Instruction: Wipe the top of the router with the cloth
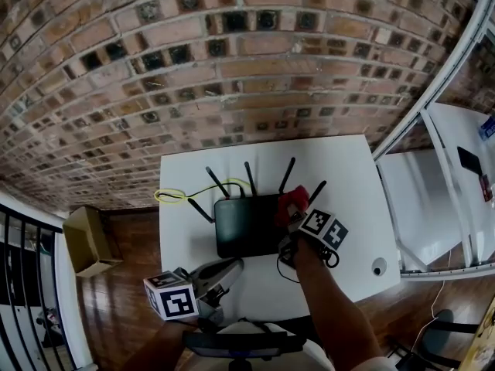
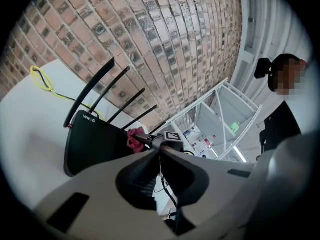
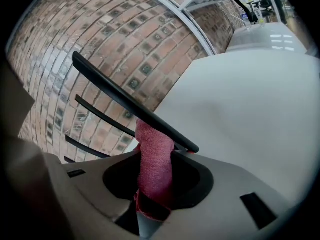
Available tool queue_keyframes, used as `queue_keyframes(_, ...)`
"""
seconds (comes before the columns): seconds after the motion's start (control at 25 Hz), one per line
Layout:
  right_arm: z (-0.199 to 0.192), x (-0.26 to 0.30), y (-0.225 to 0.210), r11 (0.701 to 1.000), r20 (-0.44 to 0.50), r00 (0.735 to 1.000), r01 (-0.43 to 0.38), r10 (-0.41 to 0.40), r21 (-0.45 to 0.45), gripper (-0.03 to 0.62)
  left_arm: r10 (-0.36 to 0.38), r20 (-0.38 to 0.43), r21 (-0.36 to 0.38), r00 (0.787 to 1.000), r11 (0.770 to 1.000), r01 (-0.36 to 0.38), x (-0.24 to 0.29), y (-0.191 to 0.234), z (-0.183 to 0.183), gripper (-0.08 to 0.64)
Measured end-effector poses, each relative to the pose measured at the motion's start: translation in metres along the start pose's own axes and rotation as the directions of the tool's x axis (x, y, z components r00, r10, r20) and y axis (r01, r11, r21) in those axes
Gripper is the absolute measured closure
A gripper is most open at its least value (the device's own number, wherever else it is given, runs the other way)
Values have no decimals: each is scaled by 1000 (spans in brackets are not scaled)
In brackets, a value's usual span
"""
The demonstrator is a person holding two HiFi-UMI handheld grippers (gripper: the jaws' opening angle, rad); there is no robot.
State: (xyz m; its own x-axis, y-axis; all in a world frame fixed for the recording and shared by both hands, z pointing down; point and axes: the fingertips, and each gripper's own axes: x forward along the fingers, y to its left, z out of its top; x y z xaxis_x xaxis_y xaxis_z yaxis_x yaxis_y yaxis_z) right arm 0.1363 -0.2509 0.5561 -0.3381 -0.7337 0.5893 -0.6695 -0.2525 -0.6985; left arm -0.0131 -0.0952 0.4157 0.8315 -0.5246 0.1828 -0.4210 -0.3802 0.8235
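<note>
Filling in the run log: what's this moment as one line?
task: wipe router top | right tongs: shut on red cloth, over router's right rear corner | left tongs: shut, empty

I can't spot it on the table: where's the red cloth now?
Head view: the red cloth is held by the right gripper at the right rear corner of the router, beside its antennas.

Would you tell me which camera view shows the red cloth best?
The right gripper view: the red cloth fills the middle, clamped between the jaws, weave visible. The head view shows it as a small red bunch at the right of the router; the left gripper view, a tiny red patch beyond it.
</note>
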Motion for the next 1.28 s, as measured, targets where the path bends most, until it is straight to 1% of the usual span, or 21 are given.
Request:
queue_keyframes(0.2, -1, -3, 5, 1000, -17, 1000, 7, -7, -20, 453, 0, 1, -2, 1000, 1000, 0, -3, 0, 1, 528)
queue_keyframes(0.32, 1, -13, 20, 998, -17, 1000, -22, 21, -64, 453, -1, -6, -4, 1000, 1000, 1, -5, -1, 0, 528)
queue_keyframes(0.44, 4, -27, 40, 985, -28, 998, -61, 58, -158, 451, -14, 4, 11, 1000, 1000, 14, -7, -3, 3, 528)
queue_keyframes(0.52, 4, -35, 48, 966, -51, 997, -73, 63, -246, 451, -12, 3, 8, 1000, 1000, 12, -9, -2, 4, 528)
queue_keyframes(0.64, -3, -41, 49, 923, -103, 994, -79, 44, -376, 451, -27, 9, 3, 1000, 1000, 27, -13, -2, 5, 528)
queue_keyframes(0.72, -12, -42, 39, 886, -150, 989, -55, -16, -460, 451, -33, 10, 3, 999, 999, 33, -16, -2, 5, 528)
queue_keyframes(0.76, -16, -41, 31, 860, -166, 983, -24, -71, -509, 449, -33, 10, 3, 999, 999, 32, -17, -1, 5, 528)
queue_keyframes(0.8, -18, -40, 21, 827, -173, 975, 15, -136, -562, 451, -31, 11, 4, 999, 1000, 31, -19, -1, 5, 528)
queue_keyframes(0.88, -19, -37, 9, 750, -159, 956, 84, -246, -656, 451, -37, 19, 11, 999, 999, 37, -23, 0, 5, 528)
queue_keyframes(0.92, -18, -35, 6, 719, -145, 949, 108, -280, -686, 451, -40, 24, 12, 999, 999, 40, -25, 1, 6, 528)
queue_keyframes(1.0, -15, -31, 5, 675, -118, 939, 140, -322, -724, 451, -45, 36, 8, 998, 999, 45, -30, 0, 8, 528)
queue_keyframes(1.12, -12, -26, 6, 631, -91, 927, 173, -363, -756, 449, -43, 55, 6, 998, 999, 43, -39, 2, 12, 528)
queue_keyframes(1.28, -12, -20, 6, 600, -62, 910, 218, -411, -770, 449, -22, 71, 12, 997, 1000, 21, -54, 14, 14, 528)
